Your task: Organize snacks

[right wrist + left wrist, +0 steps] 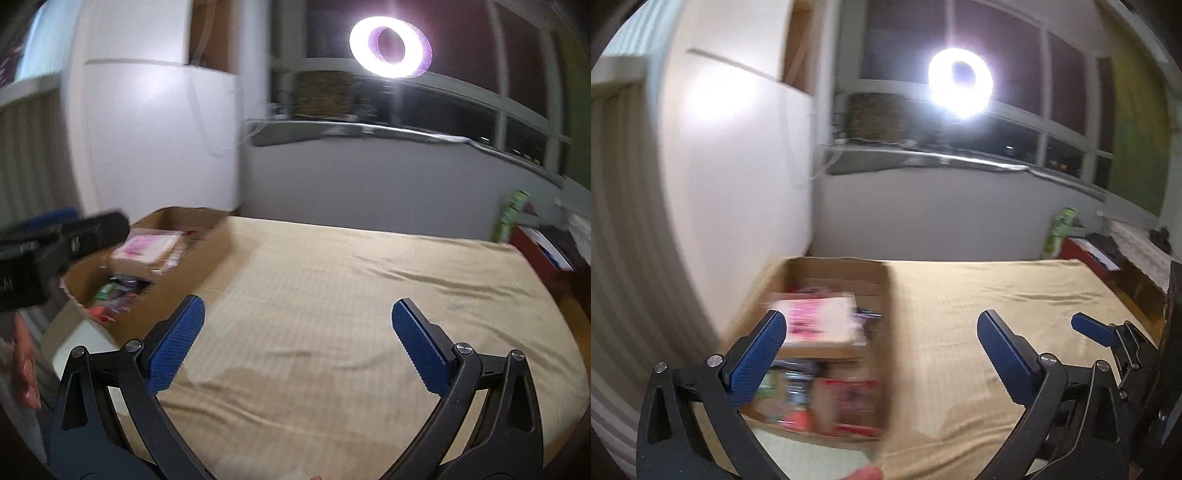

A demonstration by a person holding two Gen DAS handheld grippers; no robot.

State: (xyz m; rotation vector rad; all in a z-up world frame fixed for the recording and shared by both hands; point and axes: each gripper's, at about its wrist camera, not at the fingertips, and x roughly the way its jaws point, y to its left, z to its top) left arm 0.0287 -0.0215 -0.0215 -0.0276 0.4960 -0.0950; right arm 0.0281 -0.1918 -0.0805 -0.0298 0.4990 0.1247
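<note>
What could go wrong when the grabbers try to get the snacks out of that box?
1. The snacks lie crowded in the cardboard box, so the open left gripper might pinch two packets at once.
2. The pink and white packet lies on top of the others and could slide off if bumped.
3. The tan sheet is soft and wrinkled, so packets set there may tip. The right gripper is open and empty above it.
</note>
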